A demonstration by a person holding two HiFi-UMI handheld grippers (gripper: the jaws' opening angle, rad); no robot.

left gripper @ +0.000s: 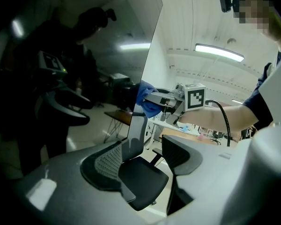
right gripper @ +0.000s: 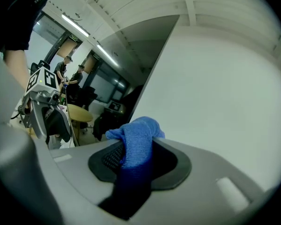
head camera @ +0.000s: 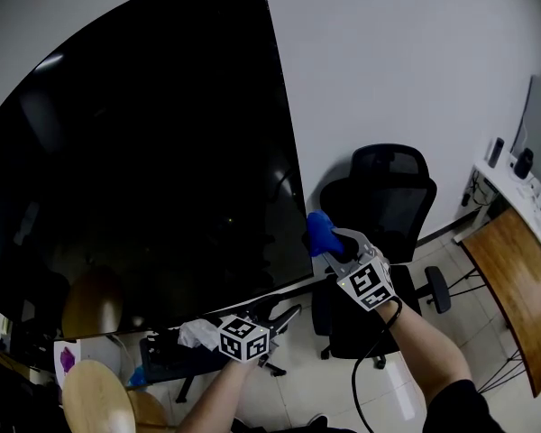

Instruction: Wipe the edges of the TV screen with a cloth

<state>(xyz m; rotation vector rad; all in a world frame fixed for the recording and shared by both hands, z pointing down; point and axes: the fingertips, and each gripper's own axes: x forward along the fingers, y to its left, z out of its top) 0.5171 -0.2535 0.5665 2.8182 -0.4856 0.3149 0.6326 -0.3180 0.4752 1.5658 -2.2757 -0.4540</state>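
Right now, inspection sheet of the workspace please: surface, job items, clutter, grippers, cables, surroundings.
Surface: TV screen, dark, shows only room reflections; no marks can be made out.
Job's things: blue cloth, bunched, at the screen's right edge near the lower corner.
Clutter: pale crumpled item below the screen's bottom edge; cannot tell what it is.
Grippers: right gripper shut on the blue cloth; left gripper open, empty, below the screen.
Cables: black cable runs from the right gripper along the forearm.
Surroundings: black office chair against the white wall; wooden table at right; round wooden table at lower left.
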